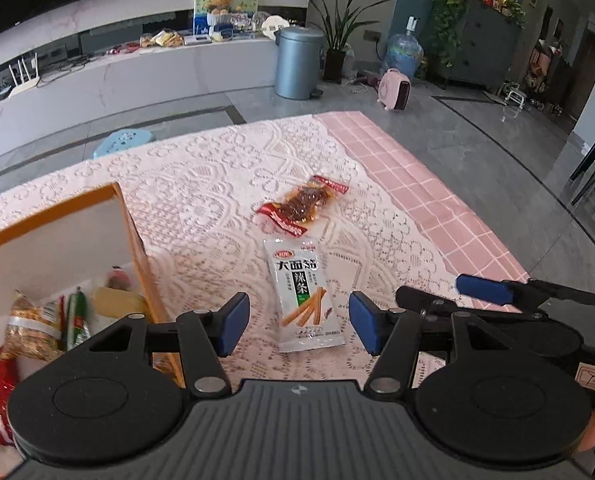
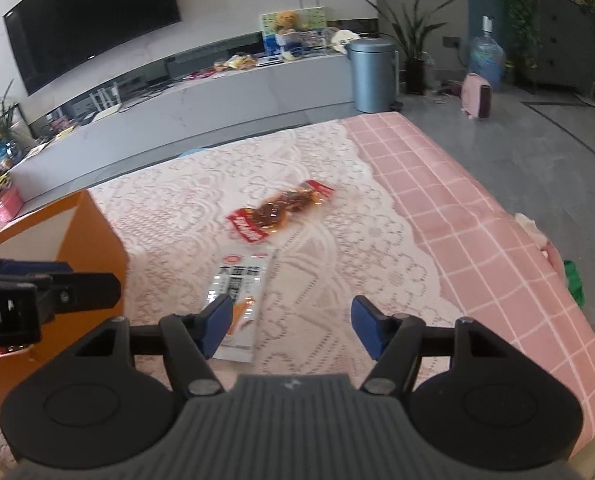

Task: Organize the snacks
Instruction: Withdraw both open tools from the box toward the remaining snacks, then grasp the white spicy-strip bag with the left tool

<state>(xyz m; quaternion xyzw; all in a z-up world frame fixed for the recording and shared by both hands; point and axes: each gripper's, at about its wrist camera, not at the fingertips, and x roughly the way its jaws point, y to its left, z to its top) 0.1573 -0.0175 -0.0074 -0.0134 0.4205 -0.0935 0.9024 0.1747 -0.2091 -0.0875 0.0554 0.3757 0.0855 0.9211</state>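
Right now the white snack packet (image 1: 305, 295) lies flat on the lace cloth (image 1: 201, 184), straight ahead of my left tongs (image 1: 297, 326), its near end showing in the gap between the two blue pads (image 1: 233, 322), which do not touch it. From my right tongs (image 2: 291, 326) the same white snack packet (image 2: 239, 300) sits to the left, its lower part hidden behind my left-hand blue pad (image 2: 217, 328); whether that pad touches it I cannot tell. Both pairs of tongs are released and grasp nothing, with bare lace showing in the right pair's gap

Just beyond the white packet, farther from both tongs, lies the red-ended snack packet (image 1: 303, 204) with something brown inside, its near end close to the white one's far edge

To the left of my left tongs stands the orange box (image 1: 137, 248), white inside, with several wrapped snacks (image 1: 37, 320) lying in it. My right tongs show at the right edge of the left view, alongside my left pair and slightly ahead of it

The lace cloth covers the left part of the tabletop (image 2: 477, 240), and a pink checked cloth (image 1: 417, 184) lies to the right of both tongs
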